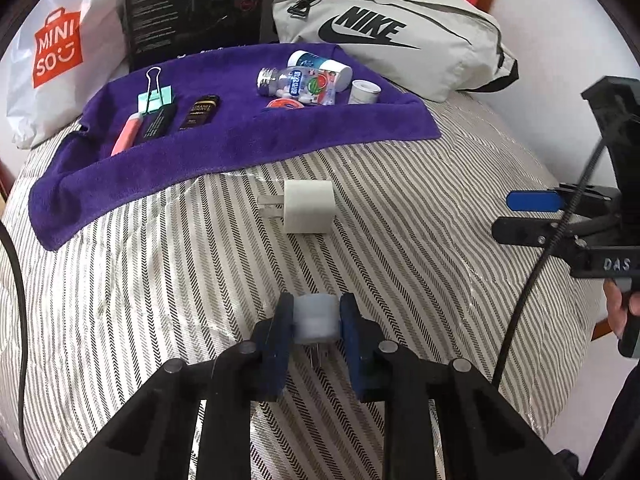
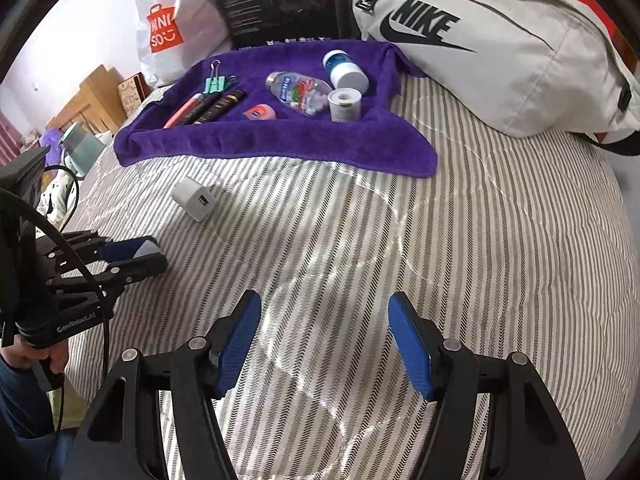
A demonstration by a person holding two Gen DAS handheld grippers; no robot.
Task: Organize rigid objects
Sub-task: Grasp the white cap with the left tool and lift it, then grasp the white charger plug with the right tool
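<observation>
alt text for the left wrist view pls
The left gripper is shut on a small white charger, prongs toward the camera, above a striped bedspread. A second white charger lies ahead, short of a purple towel holding pens, a binder clip and bottles. The right gripper shows at right.

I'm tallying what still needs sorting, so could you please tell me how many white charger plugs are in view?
2. One white plug is clamped in the left gripper; the other plug lies on the striped cover, just short of the purple towel. None seem hidden.
</observation>
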